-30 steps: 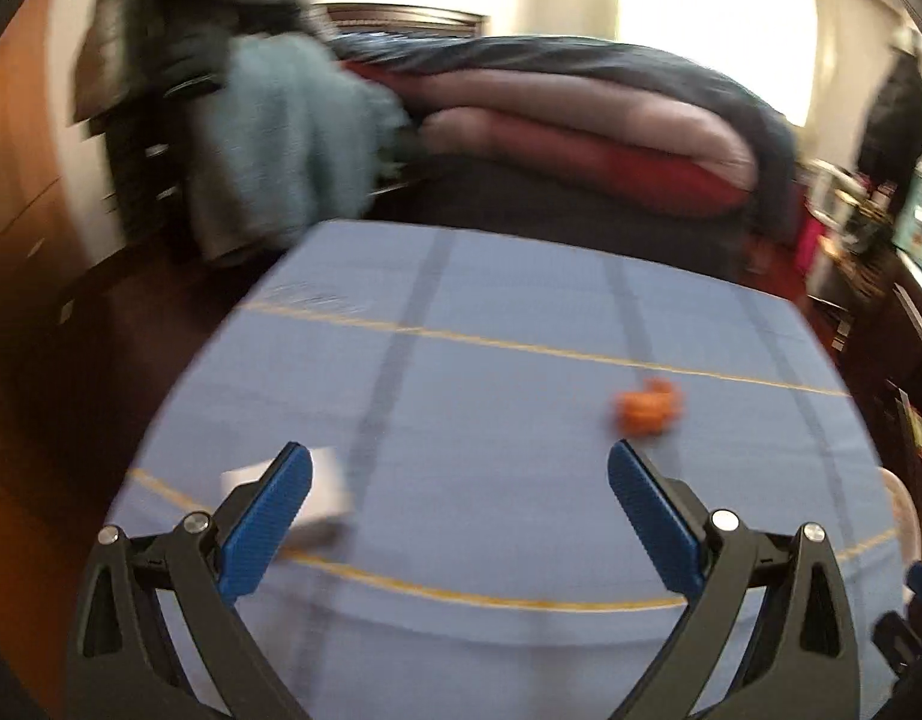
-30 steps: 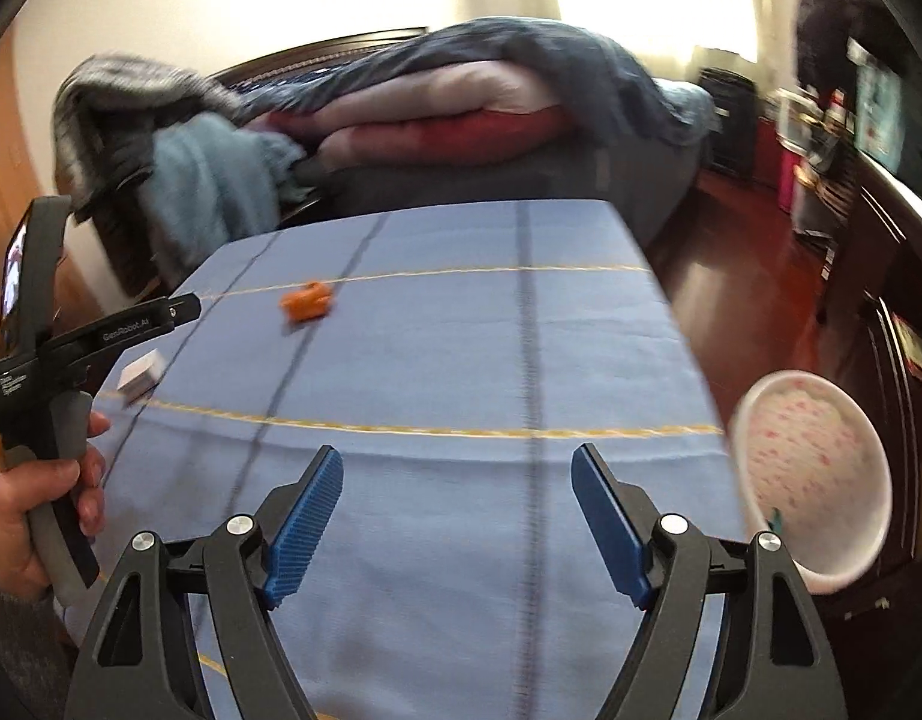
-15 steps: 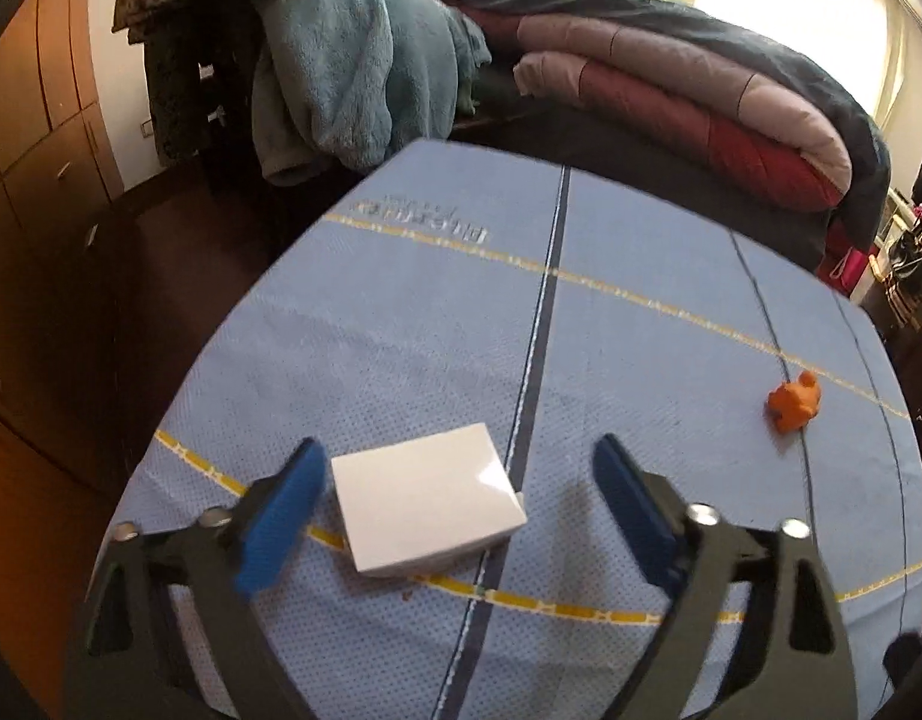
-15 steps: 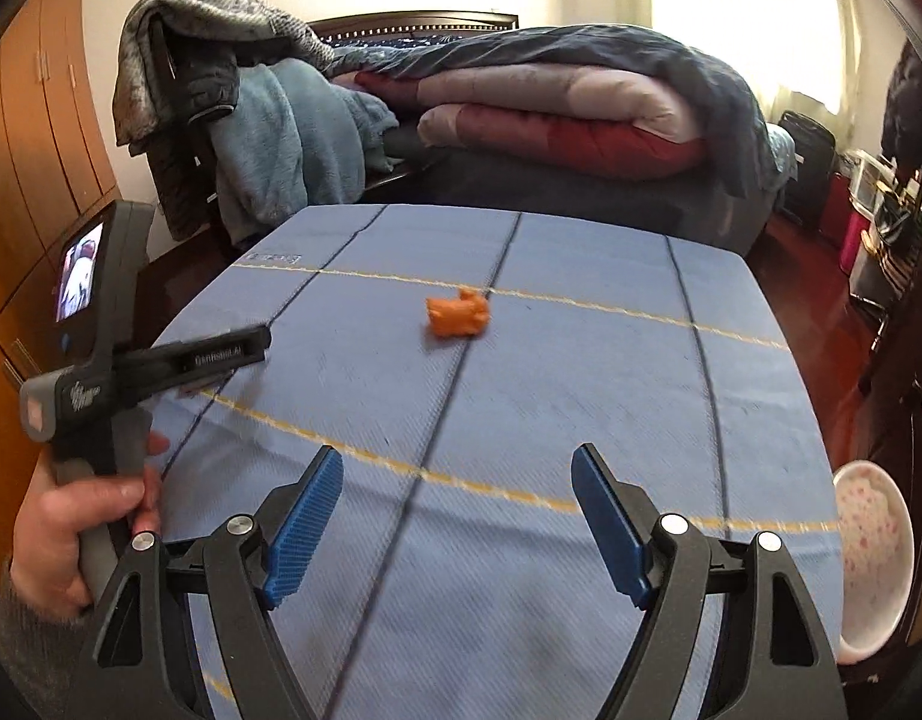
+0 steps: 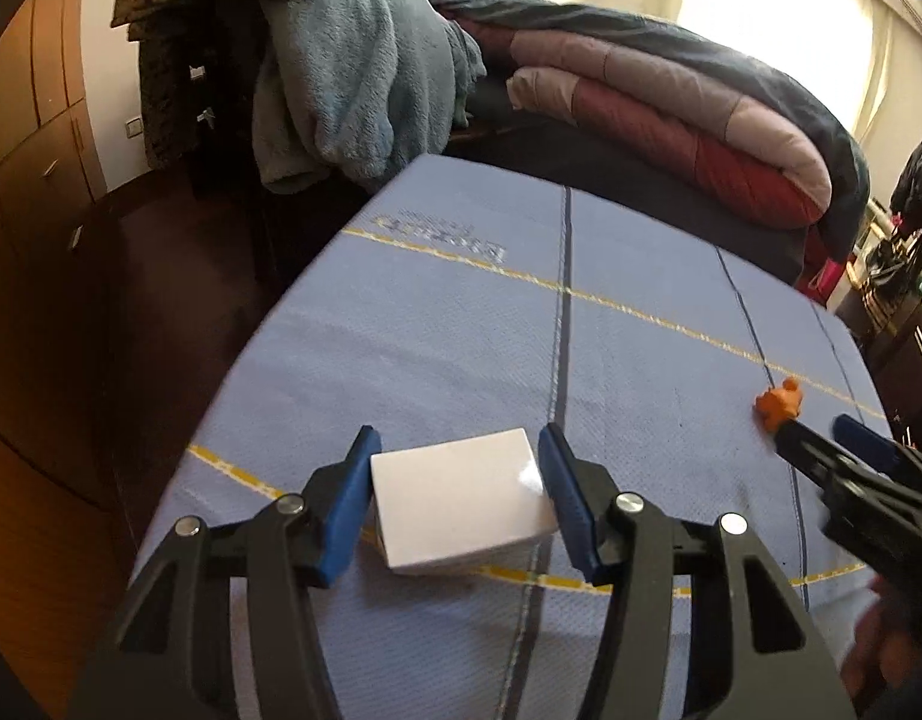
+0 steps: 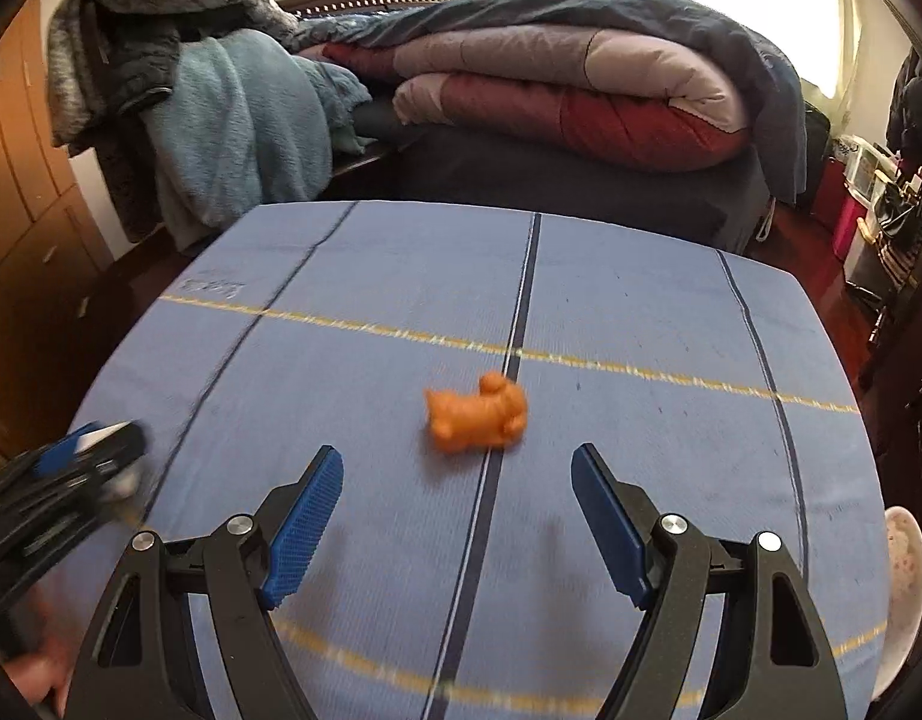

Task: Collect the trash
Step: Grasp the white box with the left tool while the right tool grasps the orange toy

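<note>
A white paper block (image 5: 461, 498) lies on the blue tablecloth (image 5: 461, 324) near its front left edge. My left gripper (image 5: 458, 498) has its blue pads on both sides of the block, touching or nearly touching it. A small orange crumpled piece (image 6: 475, 414) lies near the middle of the cloth; it also shows in the left wrist view (image 5: 777, 402). My right gripper (image 6: 458, 522) is open and empty, just short of the orange piece. The right gripper also shows in the left wrist view (image 5: 820, 438), and the left gripper in the right wrist view (image 6: 95, 450).
A white bowl-like bin with pink spots (image 6: 901, 588) sits below the table's right edge. A bed with folded quilts (image 6: 580, 102) stands behind the table. A teal blanket and coats (image 5: 341, 72) hang at the back left. Wooden cupboards (image 5: 29, 120) line the left wall.
My left gripper has moved forward over the white block and narrowed around it. My right gripper has moved forward and down toward the orange piece, still open.
</note>
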Available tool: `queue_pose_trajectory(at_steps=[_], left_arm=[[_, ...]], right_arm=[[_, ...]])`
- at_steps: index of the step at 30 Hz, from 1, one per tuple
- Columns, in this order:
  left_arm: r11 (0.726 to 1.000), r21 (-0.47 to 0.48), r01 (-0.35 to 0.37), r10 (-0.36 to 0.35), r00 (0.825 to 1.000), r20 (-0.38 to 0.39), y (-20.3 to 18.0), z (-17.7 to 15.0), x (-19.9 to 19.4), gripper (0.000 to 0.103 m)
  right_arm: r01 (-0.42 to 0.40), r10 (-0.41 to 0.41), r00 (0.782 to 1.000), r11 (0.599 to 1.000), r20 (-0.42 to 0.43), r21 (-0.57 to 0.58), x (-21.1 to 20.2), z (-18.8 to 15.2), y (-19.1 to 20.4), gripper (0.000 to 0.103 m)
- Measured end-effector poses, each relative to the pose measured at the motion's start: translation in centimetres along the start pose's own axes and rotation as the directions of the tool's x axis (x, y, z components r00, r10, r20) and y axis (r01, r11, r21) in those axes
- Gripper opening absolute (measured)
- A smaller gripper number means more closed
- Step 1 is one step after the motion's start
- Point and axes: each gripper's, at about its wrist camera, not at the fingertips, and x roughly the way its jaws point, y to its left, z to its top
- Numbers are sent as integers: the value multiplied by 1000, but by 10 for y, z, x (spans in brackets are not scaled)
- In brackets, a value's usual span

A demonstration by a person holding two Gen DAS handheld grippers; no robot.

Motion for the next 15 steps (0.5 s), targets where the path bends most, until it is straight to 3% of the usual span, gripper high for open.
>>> queue_pose_trajectory(at_steps=[5, 10, 12, 15], left_arm=[[1000, -16, 16, -16, 999, 28, 10, 6, -9, 55], [1000, -15, 21, -20, 999, 36, 10, 8, -13, 55], [1000, -14, 20, -19, 999, 33, 11, 7, -14, 55], [1000, -15, 25, -25, 999, 27, 10, 6, -15, 55]], right_arm=[[12, -11, 1000, 1000, -19, 16, 23, 12, -2, 77], [36, -35, 999, 999, -40, 3, 31, 12, 1, 61], [34, -35, 999, 999, -33, -9, 29, 10, 3, 43], [35, -36, 998, 999, -42, -28, 26, 9, 5, 42]])
